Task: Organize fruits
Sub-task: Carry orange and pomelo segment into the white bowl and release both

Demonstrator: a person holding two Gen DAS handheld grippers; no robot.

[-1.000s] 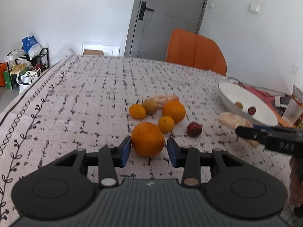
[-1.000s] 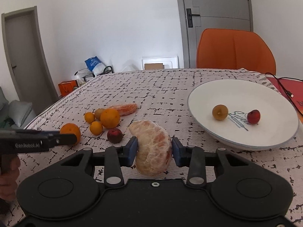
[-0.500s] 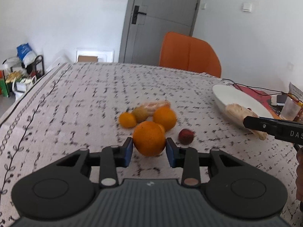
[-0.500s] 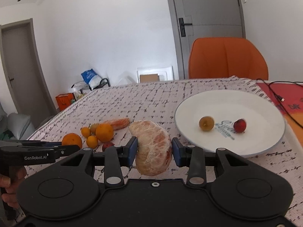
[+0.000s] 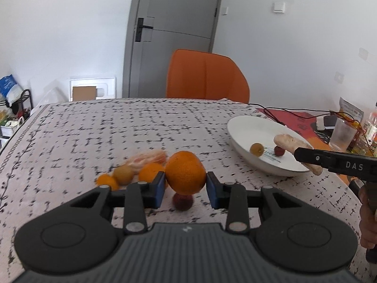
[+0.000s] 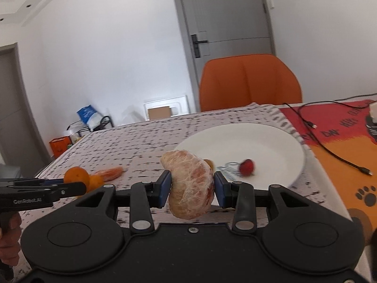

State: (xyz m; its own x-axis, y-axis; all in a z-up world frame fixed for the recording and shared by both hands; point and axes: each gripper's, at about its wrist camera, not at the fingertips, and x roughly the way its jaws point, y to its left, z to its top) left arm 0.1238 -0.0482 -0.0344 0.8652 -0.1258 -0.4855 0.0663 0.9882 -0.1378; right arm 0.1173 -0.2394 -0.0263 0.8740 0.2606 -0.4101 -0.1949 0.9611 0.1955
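Risk: the round orange (image 5: 185, 172) could roll out of my left gripper (image 5: 185, 188), pinched only at its sides. Right gripper (image 6: 191, 186) is clamped on the peeled citrus half (image 6: 189, 184), above the plate's (image 6: 278, 141) near rim. Remaining fruit sits mid-table.

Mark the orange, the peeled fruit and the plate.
orange (image 5: 185, 173), left wrist view, middle of its skin
peeled fruit (image 6: 190, 184), right wrist view, centre of the flesh
plate (image 6: 266, 146), right wrist view, bare inner surface
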